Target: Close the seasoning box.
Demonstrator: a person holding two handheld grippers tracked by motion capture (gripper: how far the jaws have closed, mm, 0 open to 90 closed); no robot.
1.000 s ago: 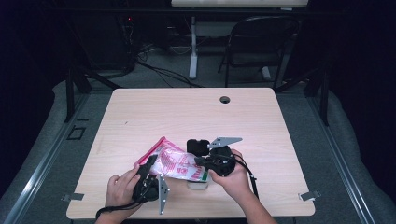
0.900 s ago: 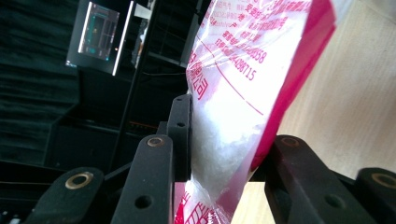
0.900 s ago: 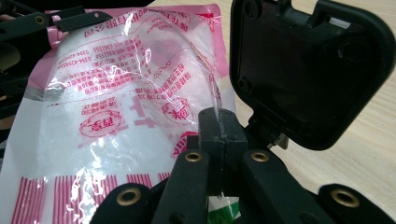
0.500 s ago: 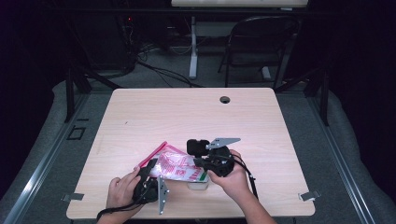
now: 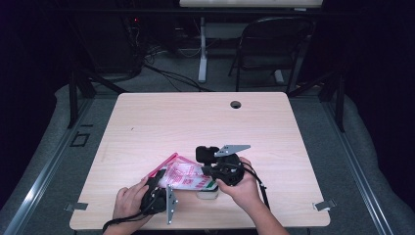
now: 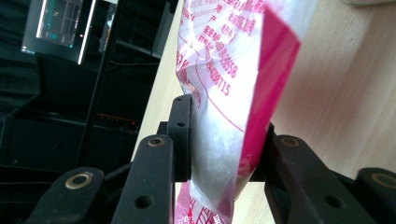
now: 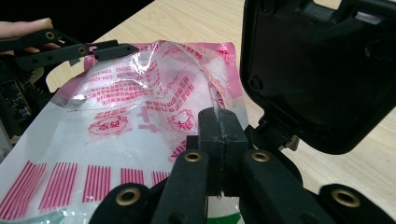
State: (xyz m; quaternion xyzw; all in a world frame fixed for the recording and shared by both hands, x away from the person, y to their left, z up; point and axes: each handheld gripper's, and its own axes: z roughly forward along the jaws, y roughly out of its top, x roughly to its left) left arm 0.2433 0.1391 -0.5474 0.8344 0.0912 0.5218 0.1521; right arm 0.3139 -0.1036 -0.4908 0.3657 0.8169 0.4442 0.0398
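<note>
A clear plastic bag printed in pink and white, with a solid pink strip along one edge (image 5: 182,175), sits near the front edge of the pale wooden table (image 5: 195,122), stretched between two hand-held tools. The left gripper (image 5: 155,182) is clamped on the bag's near-left end; in the left gripper view its two black jaws pinch the film (image 6: 224,107) from either side, white powdery contents showing through the plastic. The right gripper (image 5: 211,170) has its jaws pressed tight together on a fold of the clear film at the bag's right edge, as the right gripper view shows at close range (image 7: 218,122). In that same view the bag (image 7: 140,121) billows open between the tools, with the left gripper's black arms (image 7: 70,49) at the far corner. A black, rounded box-like device (image 5: 206,153) rests on the table just beside the right gripper. A person's left hand (image 5: 128,199) and right hand (image 5: 242,188) grip the tools from the table's near side. A small white object (image 5: 208,192) lies partly under the bag's front edge. A round cable hole (image 5: 236,104) marks the table's far side; a dark chair (image 5: 271,49) stands beyond.
</note>
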